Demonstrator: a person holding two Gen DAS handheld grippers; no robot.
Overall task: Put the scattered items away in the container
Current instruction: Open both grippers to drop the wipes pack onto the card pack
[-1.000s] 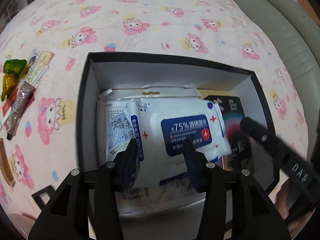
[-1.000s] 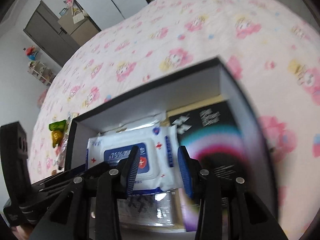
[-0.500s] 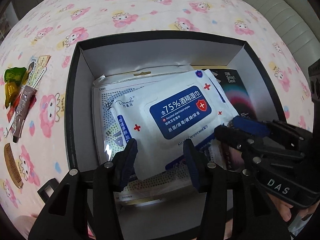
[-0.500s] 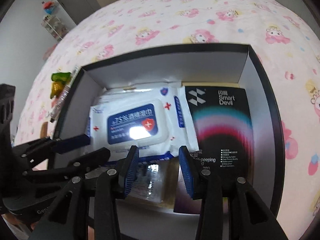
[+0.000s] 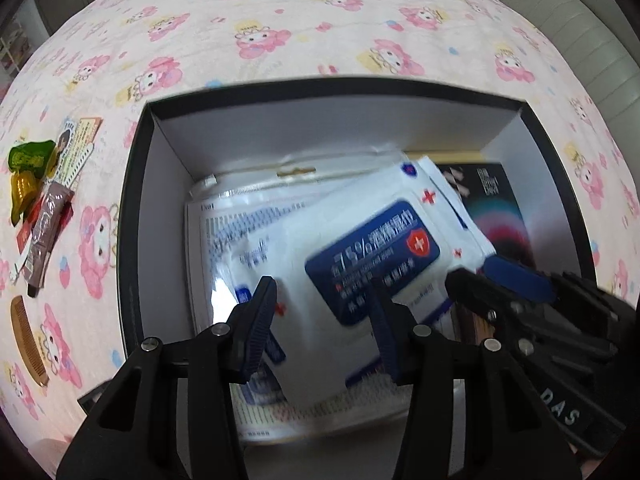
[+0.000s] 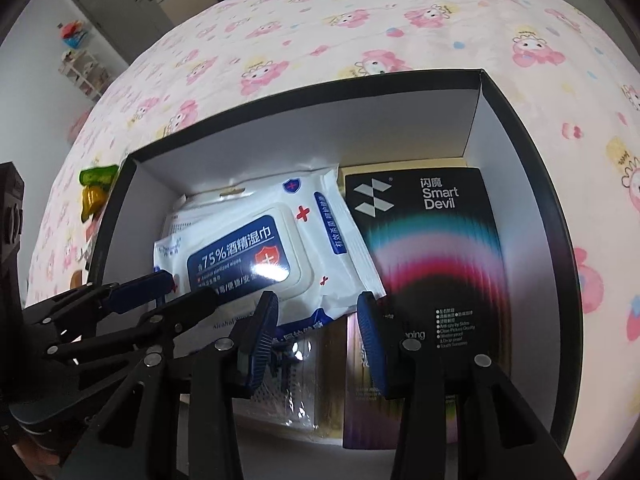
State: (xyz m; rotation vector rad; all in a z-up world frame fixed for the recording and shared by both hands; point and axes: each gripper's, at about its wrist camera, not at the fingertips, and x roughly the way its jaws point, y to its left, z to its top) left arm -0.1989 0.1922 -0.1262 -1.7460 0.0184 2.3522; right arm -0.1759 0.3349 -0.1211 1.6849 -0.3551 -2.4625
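A black box (image 5: 136, 216) with white inner walls lies on the bed. In it a white and blue wet-wipes pack (image 5: 372, 256) rests on a clear printed packet (image 5: 240, 216), beside a black Smart Devil carton (image 6: 436, 248). My left gripper (image 5: 322, 320) hovers open over the near end of the wipes pack. My right gripper (image 6: 316, 316) is open too, over the seam between the wipes pack (image 6: 256, 248) and the carton. Each gripper shows in the other's view: the right gripper (image 5: 480, 280) has its tips at the wipes pack's right edge, and the left gripper (image 6: 168, 292) is low on the left.
Loose on the pink cartoon bedsheet (image 5: 280, 32) left of the box lie a green packet (image 5: 30, 156), a yellow packet (image 5: 24, 192), a brown sachet (image 5: 46, 232), a printed card (image 5: 78, 140) and a wooden comb (image 5: 26, 340). A grey padded headboard (image 5: 580, 12) runs along the right.
My right gripper swung in from the box's right side to sit over its contents. The wipes pack now lies more slanted in the left wrist view. Both grippers stayed open.
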